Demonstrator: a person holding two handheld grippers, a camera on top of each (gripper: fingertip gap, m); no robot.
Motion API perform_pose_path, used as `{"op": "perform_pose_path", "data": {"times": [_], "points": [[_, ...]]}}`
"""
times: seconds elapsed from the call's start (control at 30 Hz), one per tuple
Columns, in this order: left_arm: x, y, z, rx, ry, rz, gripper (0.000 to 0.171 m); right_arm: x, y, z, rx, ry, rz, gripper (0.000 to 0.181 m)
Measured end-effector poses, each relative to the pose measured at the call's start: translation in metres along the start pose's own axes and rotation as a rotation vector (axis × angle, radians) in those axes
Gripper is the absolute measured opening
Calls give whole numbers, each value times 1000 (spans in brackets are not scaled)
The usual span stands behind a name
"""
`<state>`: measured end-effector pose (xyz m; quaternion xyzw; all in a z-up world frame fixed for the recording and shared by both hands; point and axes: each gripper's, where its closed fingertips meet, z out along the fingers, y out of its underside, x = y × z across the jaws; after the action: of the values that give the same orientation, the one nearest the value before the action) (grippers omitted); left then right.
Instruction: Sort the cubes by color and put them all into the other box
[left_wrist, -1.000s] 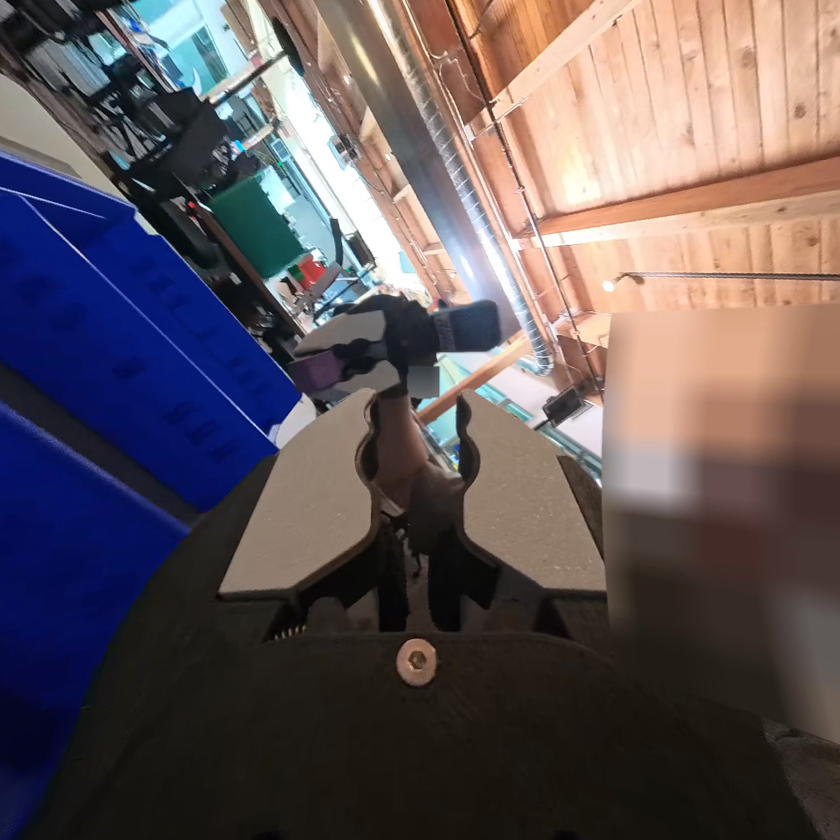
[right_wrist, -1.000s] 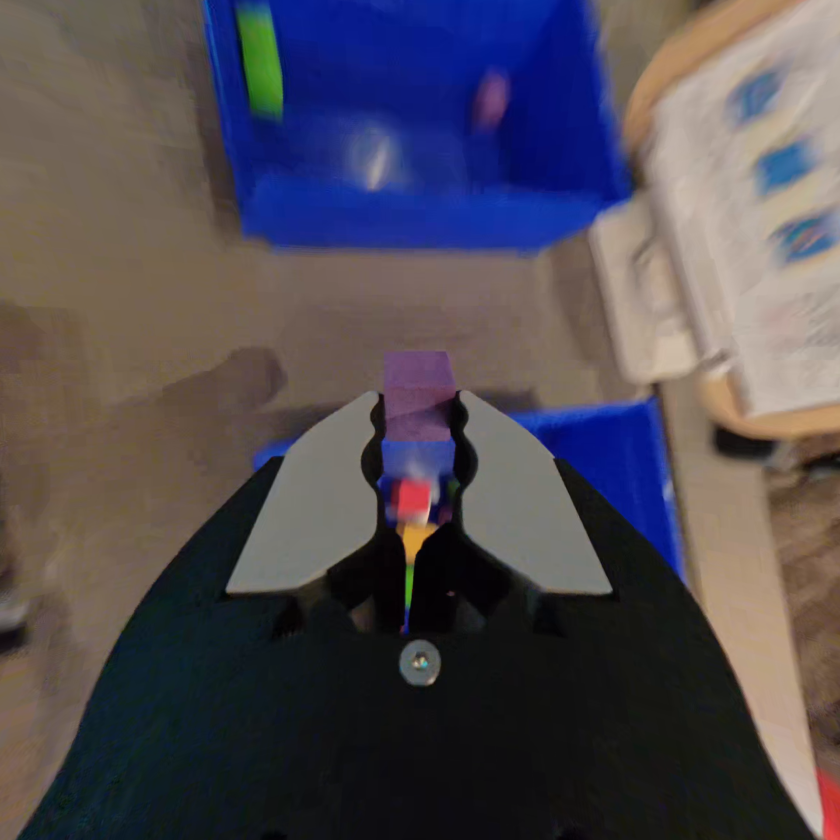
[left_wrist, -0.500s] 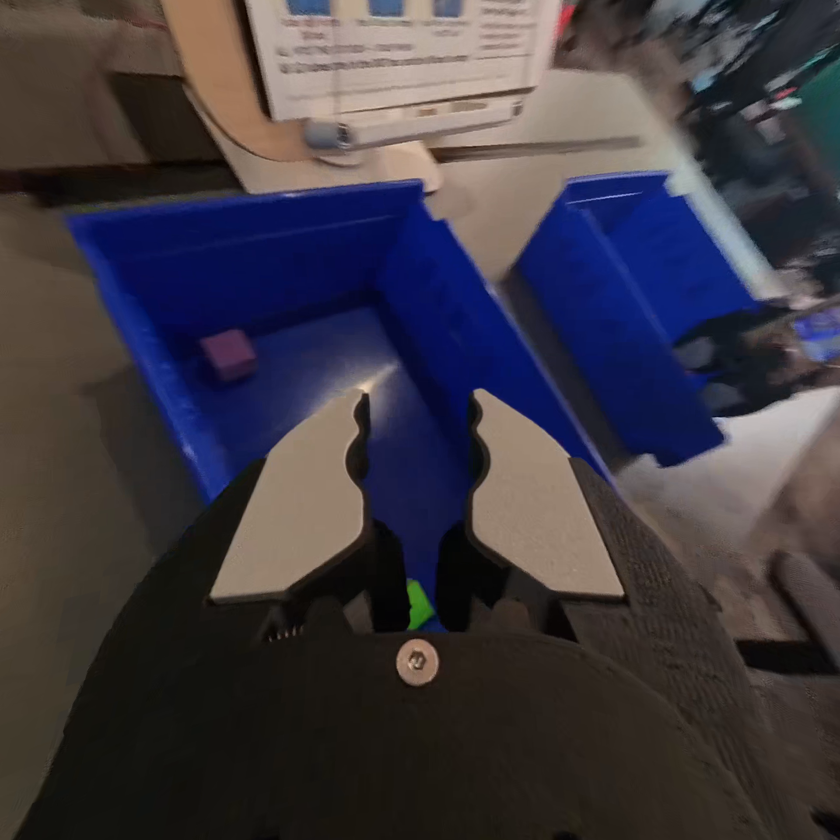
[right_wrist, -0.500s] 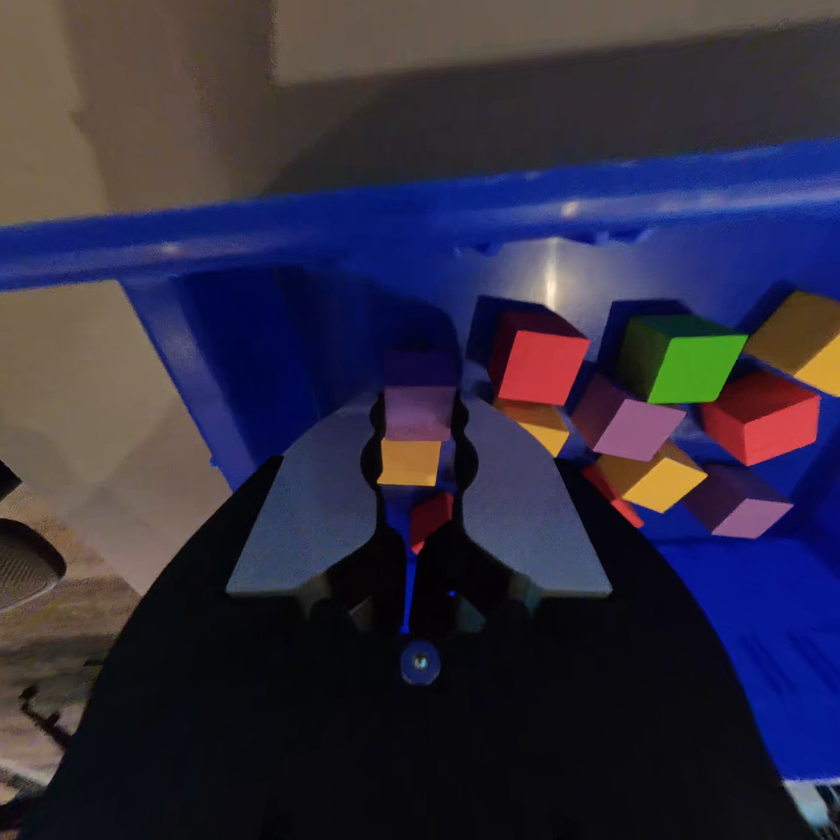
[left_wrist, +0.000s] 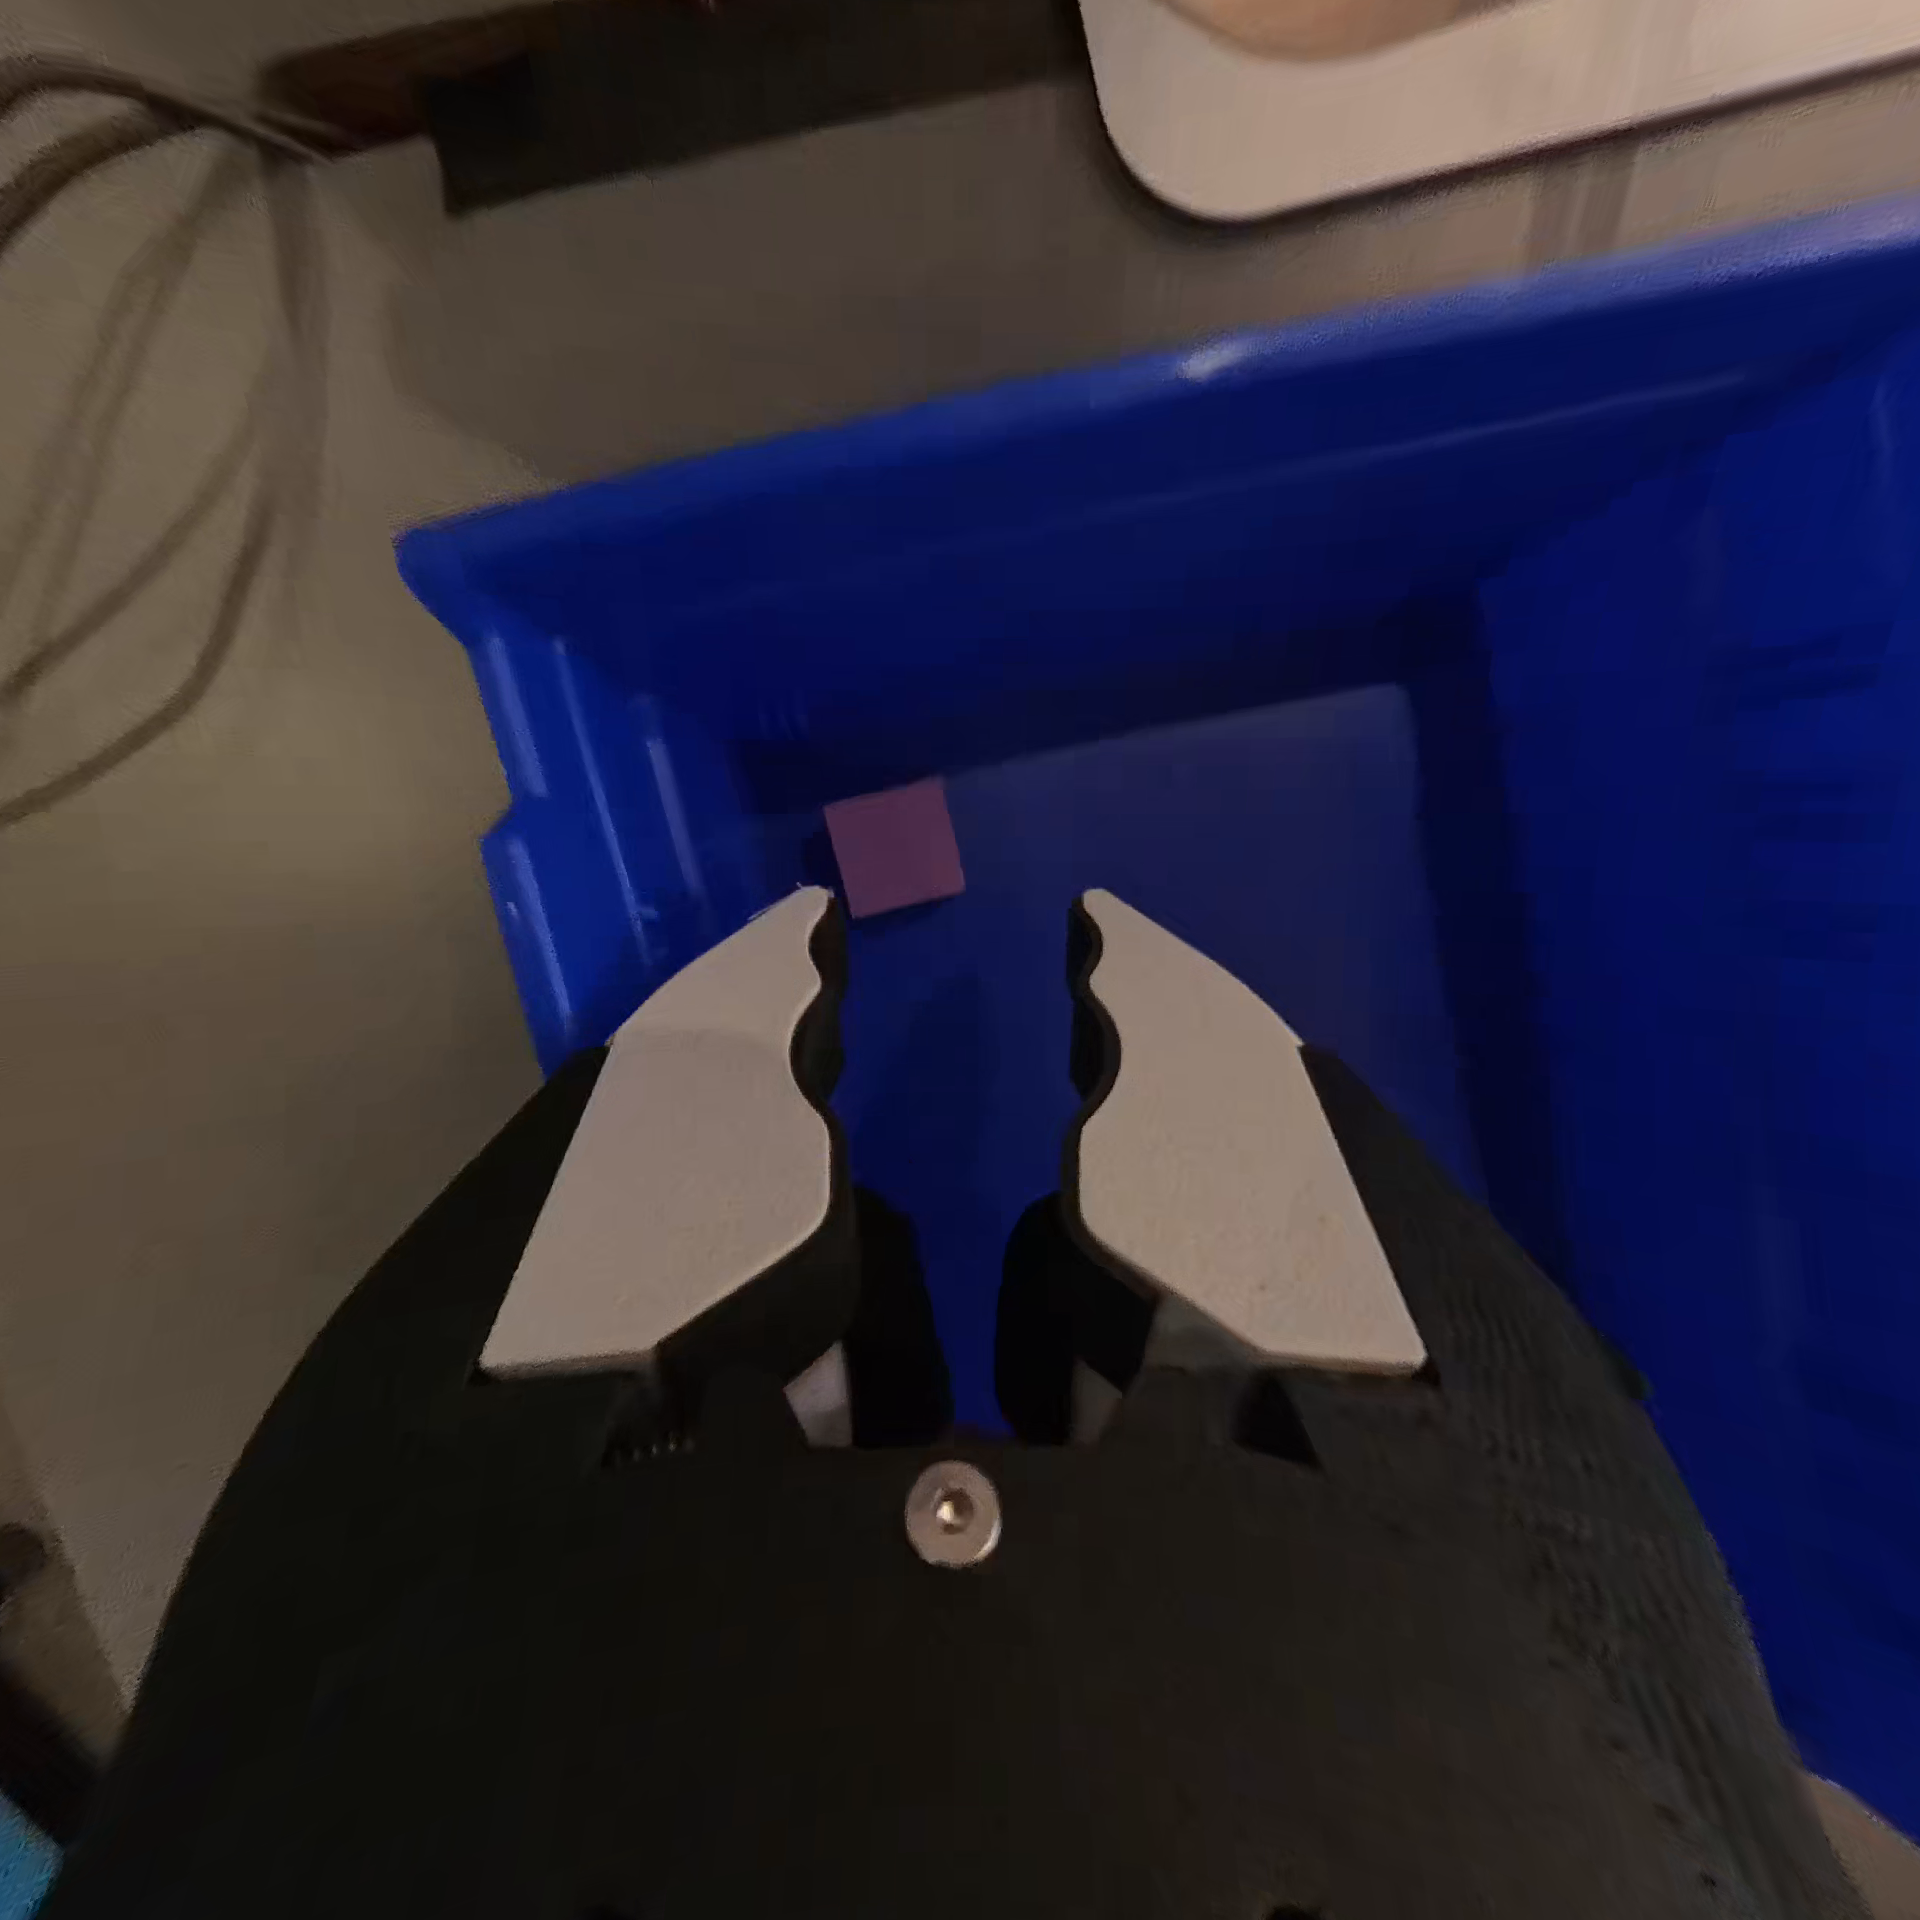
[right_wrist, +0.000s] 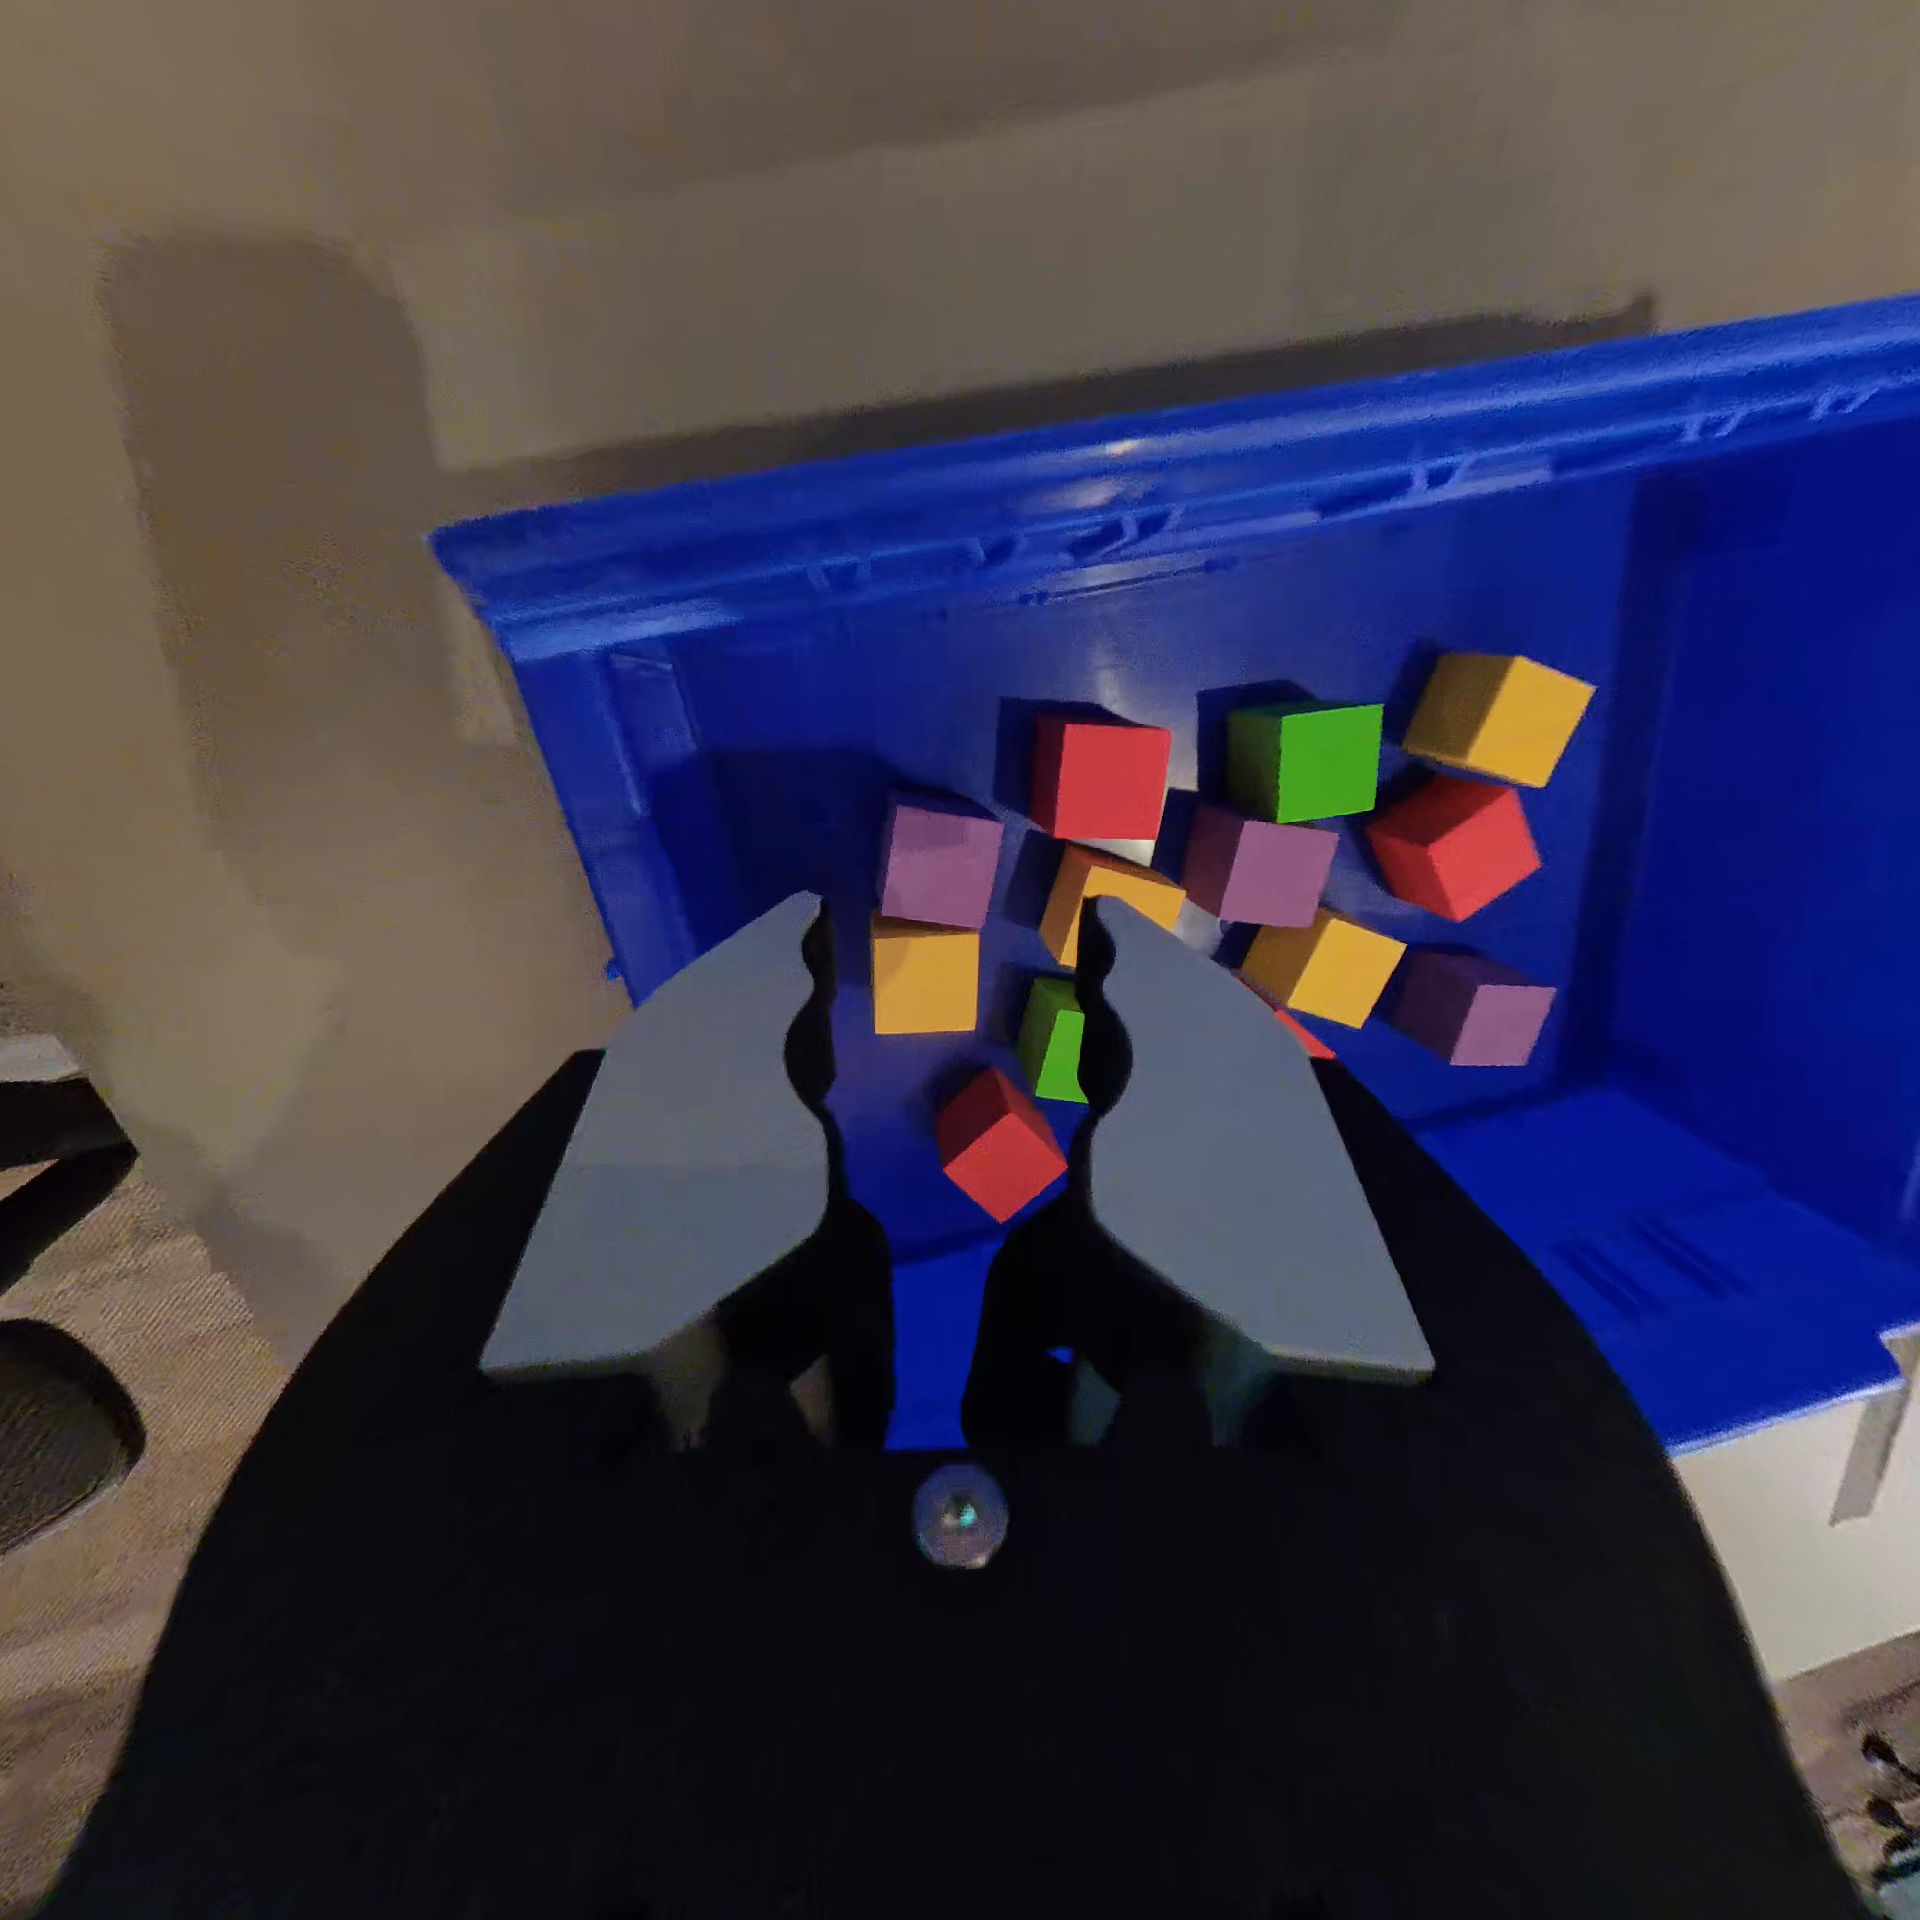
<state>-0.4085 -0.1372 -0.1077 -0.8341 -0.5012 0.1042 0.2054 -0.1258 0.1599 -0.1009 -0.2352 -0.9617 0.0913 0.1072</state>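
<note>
My right gripper (right_wrist: 951, 914) just dropped its purple cube (right_wrist: 940, 868) among the others; left gripper (left_wrist: 951, 904) hangs wide above another purple cube (left_wrist: 896, 850).

Black tongs (left_wrist: 951, 904), grey scalloped pads (left_wrist: 686, 1164)

The left gripper (left_wrist: 951, 904) hangs with jaws apart and empty over a blue bin (left_wrist: 1143, 457), nearest a lone purple cube (left_wrist: 896, 850) lying flat near the bin's corner. The right gripper (right_wrist: 951, 914), jaws likewise parted and empty, hangs above another blue bin (right_wrist: 1039, 520) of jumbled cubes, nearest a purple cube (right_wrist: 940, 864) touching a yellow cube (right_wrist: 925, 979).
</note>
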Motion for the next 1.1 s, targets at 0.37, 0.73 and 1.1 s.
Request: {"op": "perform_pose_path", "data": {"times": [0.37, 0.73, 1.1], "points": [[-5, 7, 31, -86, -120, -43, 33, -9, -13, -5, 128, 65, -86, 43], [-24, 2, 24, -22, -276, -21, 37, -11, -6, -13, 196, 81, -98, 42], [-33, 18, 43, -109, -252, -57, 55, -19, -16, -18, 219, 91, -120, 39]]}}
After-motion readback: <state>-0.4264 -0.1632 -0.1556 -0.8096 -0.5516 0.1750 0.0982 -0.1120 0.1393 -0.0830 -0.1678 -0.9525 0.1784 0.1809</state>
